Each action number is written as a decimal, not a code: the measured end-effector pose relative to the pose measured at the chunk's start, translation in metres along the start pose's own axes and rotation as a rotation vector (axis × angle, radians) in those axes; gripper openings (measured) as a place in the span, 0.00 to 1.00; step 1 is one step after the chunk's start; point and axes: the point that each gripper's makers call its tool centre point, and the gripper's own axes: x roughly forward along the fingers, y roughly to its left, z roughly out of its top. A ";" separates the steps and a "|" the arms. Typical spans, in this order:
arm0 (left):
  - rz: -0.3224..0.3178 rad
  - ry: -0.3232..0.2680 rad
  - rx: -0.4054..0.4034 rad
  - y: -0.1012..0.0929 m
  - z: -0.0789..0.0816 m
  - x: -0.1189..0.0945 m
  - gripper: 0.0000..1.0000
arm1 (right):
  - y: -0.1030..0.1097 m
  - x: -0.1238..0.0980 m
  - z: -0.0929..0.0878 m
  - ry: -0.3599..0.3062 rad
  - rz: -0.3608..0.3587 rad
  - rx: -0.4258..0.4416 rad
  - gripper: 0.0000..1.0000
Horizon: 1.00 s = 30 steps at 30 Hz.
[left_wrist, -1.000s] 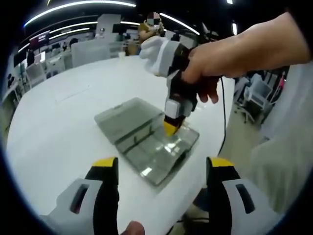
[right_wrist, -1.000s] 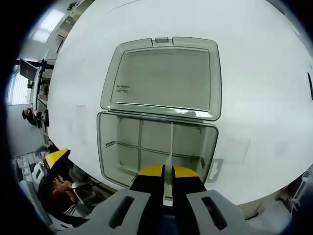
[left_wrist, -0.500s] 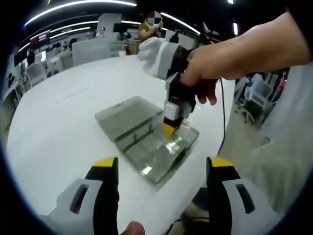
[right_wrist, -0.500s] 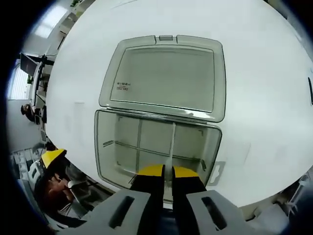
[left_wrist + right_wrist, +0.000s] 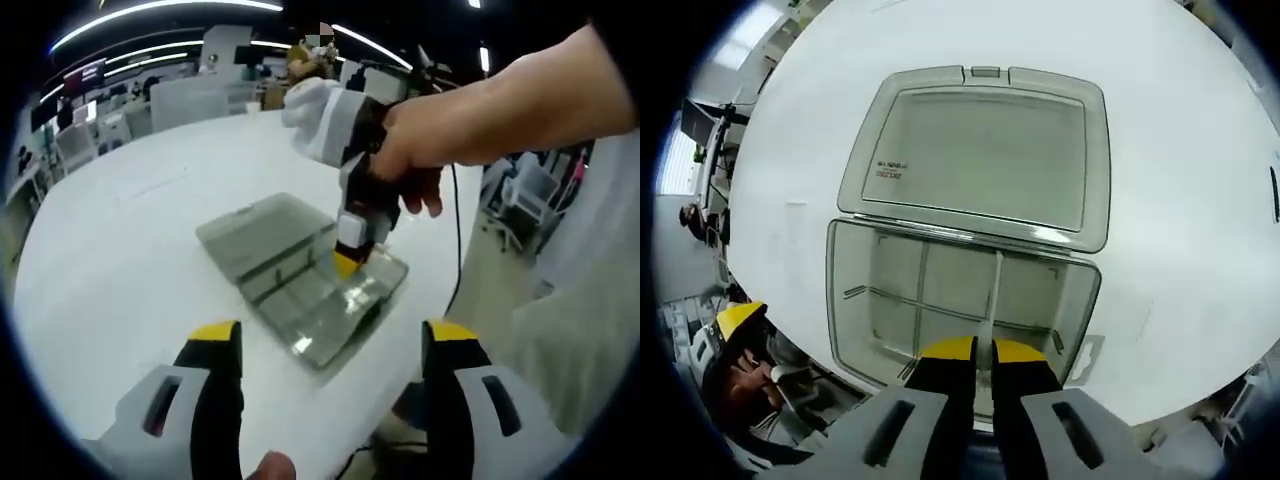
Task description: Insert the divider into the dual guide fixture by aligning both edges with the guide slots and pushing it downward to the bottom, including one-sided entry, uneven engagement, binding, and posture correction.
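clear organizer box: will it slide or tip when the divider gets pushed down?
Likely to slide: the box looks like thin, light plastic on a smooth white table, and nothing holds it; the left gripper is open, apart from it. Tipping seems unlikely, since it is low with its lid lying flat open. The right gripper pinches the divider.

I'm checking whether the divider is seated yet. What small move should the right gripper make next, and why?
Probably press straight down a little more. The right gripper is shut on the divider, which stands upright inside the open clear box in line with its slots; whether it has bottomed out cannot be told. The left gripper hangs open, away from the box.
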 end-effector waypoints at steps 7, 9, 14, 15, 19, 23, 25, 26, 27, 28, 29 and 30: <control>0.003 0.001 -0.002 0.001 0.000 0.000 0.70 | 0.001 -0.001 -0.002 0.002 -0.005 -0.005 0.00; 0.003 0.000 -0.004 0.002 0.000 0.000 0.70 | 0.001 -0.001 -0.002 0.003 -0.006 -0.006 0.00; 0.002 0.002 -0.004 0.001 -0.001 0.000 0.70 | 0.002 -0.001 -0.003 0.008 -0.007 -0.008 0.00; 0.003 0.002 -0.004 0.001 -0.001 0.000 0.70 | 0.002 -0.002 -0.003 0.009 -0.007 -0.008 0.00; 0.002 0.002 -0.004 0.001 -0.001 0.000 0.70 | 0.002 -0.002 -0.004 0.009 -0.010 -0.011 0.00; 0.002 0.002 -0.007 0.001 -0.002 0.000 0.70 | 0.001 0.000 -0.001 0.012 -0.014 -0.015 0.00; 0.002 0.002 -0.007 0.001 -0.002 0.000 0.70 | 0.001 0.000 -0.001 0.012 -0.018 -0.018 0.00; 0.001 0.002 -0.009 0.000 -0.002 0.000 0.70 | 0.002 0.000 -0.001 0.014 -0.021 -0.021 0.00; 0.002 0.002 -0.009 0.000 -0.003 0.000 0.70 | 0.001 0.001 0.001 0.014 -0.023 -0.023 0.00; 0.001 0.002 -0.010 0.000 -0.003 0.000 0.70 | 0.001 0.001 0.001 0.014 -0.026 -0.024 0.00; 0.001 0.002 -0.010 -0.001 -0.003 0.000 0.70 | 0.001 0.001 0.000 0.015 -0.028 -0.025 0.00; 0.002 0.002 -0.011 0.000 -0.003 0.000 0.70 | 0.001 0.001 0.001 0.015 -0.030 -0.028 0.00</control>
